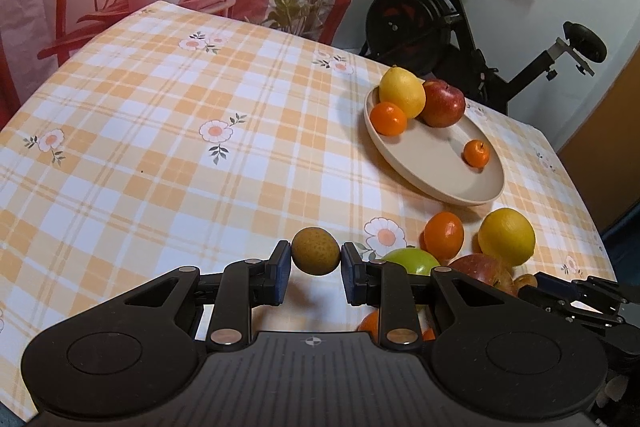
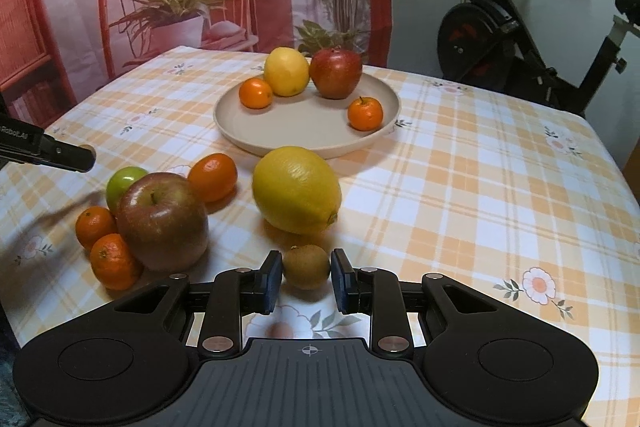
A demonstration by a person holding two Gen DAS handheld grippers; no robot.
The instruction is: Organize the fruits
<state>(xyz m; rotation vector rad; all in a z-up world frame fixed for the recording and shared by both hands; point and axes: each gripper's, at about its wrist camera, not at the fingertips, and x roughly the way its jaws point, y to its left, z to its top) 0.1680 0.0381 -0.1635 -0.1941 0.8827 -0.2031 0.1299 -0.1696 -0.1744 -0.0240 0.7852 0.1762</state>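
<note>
My left gripper (image 1: pixel 316 254) is shut on a small speckled yellow-brown fruit (image 1: pixel 316 250), its blue pads pressing both sides. My right gripper (image 2: pixel 306 269) is shut on a small brown kiwi-like fruit (image 2: pixel 306 266), just in front of a loose lemon (image 2: pixel 297 189). The beige plate (image 2: pixel 304 125) beyond holds a lemon (image 2: pixel 286 71), a red apple (image 2: pixel 335 73) and two mandarins (image 2: pixel 256 93) (image 2: pixel 365 113). In the left wrist view the plate (image 1: pixel 432 157) lies ahead to the right.
Loose on the checked cloth to the left of my right gripper lie a red apple (image 2: pixel 162 221), a green apple (image 2: pixel 124 181) and three mandarins (image 2: pixel 212 177). The left gripper (image 2: pixel 86 155) reaches in at the left edge. An exercise bike (image 2: pixel 520 39) stands behind the table.
</note>
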